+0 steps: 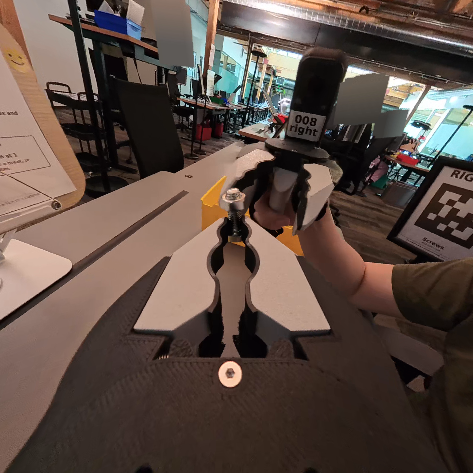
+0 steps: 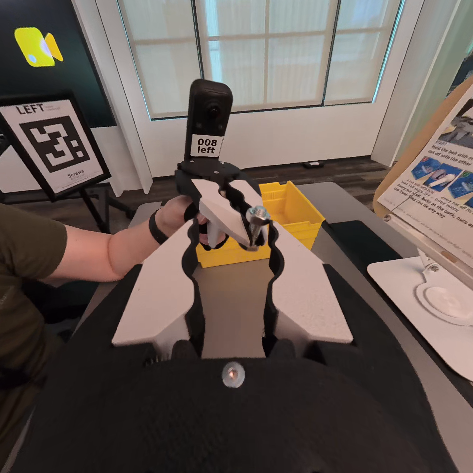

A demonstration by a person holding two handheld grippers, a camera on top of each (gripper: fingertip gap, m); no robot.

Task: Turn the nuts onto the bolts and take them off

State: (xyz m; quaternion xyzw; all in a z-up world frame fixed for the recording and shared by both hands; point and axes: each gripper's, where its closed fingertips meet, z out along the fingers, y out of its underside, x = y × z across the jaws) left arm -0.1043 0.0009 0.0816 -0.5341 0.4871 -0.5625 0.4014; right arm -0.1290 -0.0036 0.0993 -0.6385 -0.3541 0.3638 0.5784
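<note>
Gripped a bolt (image 1: 233, 220) upright between the tips of the left gripper (image 1: 234, 229), jaws drawn narrow around its lower threads, head just below the tips. Carried a nut (image 1: 232, 203) near the top of the threads, well above the pinch. Showed, in the left wrist view alone, the narrow wavy gap running back between the two closed fingers (image 1: 189, 286), and the right gripper (image 1: 263, 210) from the front, beyond and to the right of the bolt, tilted, with one finger reaching close to the nut; could not tell whether touching. Showed, in the right wrist view alone, how wide the right gripper (image 2: 231, 230) stood open, with nothing clamped, and the nut (image 2: 258, 213) sitting just inside its right-hand tip rather than midway between the jaws. Caught there too the left gripper (image 2: 252, 243) side-on, angled downward toward the right, the bolt (image 2: 254, 231) pinched at its tips. Kept both hands raised over the table (image 2: 230, 281): left hand (image 2: 174, 215) wrapped around its handle, forearm coming in level from the left; right hand (image 1: 271, 217) closed on its handle beneath the open fingers, forearm entering from the right. Sat behind both sets of jaws, a yellow bin (image 2: 294, 220) on the table.
</note>
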